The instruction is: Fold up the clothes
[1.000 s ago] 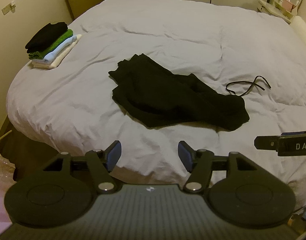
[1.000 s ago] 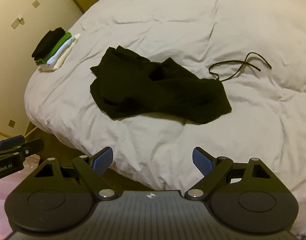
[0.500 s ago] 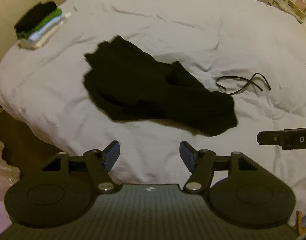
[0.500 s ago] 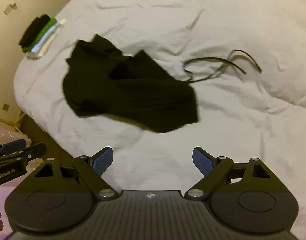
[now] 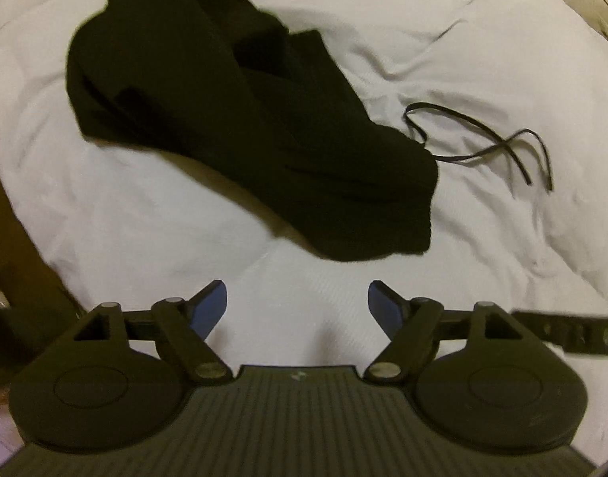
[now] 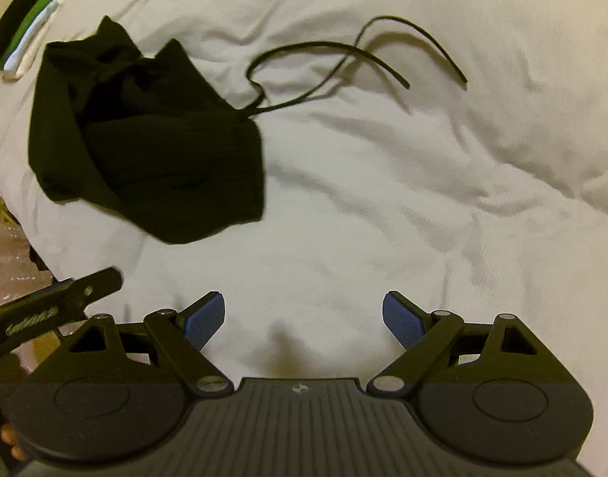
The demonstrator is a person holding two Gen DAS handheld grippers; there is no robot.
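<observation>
A crumpled black garment lies on the white duvet, with a thin black drawstring trailing from its right end. My left gripper hovers open just short of the garment's near edge, nothing between its blue pads. My right gripper is open too, over bare duvet to the right of the garment. Each gripper's side shows in the other's view.
A stack of folded clothes, black on top, then green, blue and white, sits at the duvet's far left corner. The bed's left edge drops off to a dark floor. A fingertip shows at the lower left of the right wrist view.
Both grippers have moved forward and down toward the bed. The garment now looms larger and closer, and the folded stack has slid to the edge of view. Both jaws stayed open.
</observation>
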